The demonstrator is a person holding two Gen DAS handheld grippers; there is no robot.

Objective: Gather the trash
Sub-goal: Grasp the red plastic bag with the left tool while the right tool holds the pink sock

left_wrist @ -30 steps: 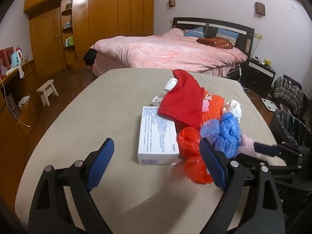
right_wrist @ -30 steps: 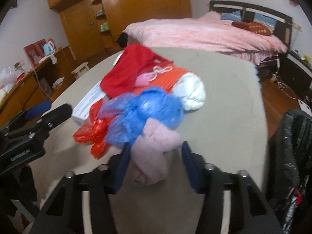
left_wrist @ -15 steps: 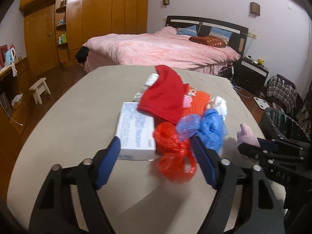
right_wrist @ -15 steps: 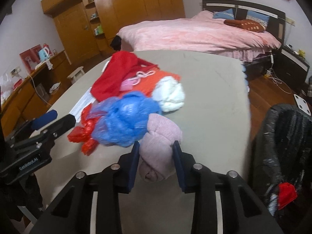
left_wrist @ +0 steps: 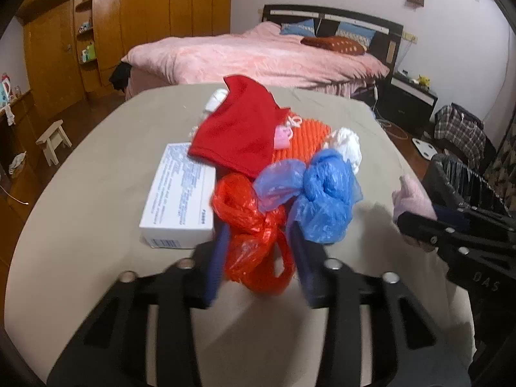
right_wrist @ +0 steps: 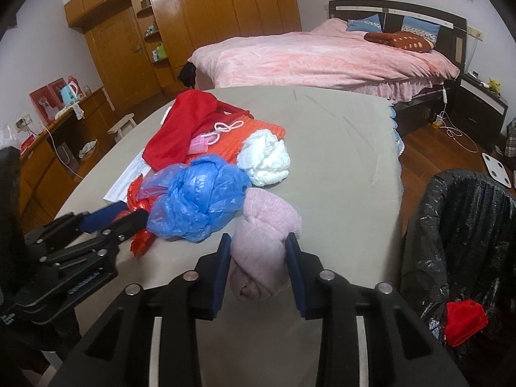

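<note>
Your left tongs (left_wrist: pixel 258 251) are closing around the red plastic bag (left_wrist: pixel 254 229), low centre on the counter (left_wrist: pixel 96 193); your right tongs (right_wrist: pixel 258 258) pinch the pink cloth bundle (right_wrist: pixel 262 242), lower middle.

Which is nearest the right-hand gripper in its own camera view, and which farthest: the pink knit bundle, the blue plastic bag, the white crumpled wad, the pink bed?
1. Pink knit bundle, between the right gripper pads.
2. Blue plastic bag, just left.
3. White crumpled wad, mid-table.
4. Pink bed, beyond the table.
</note>
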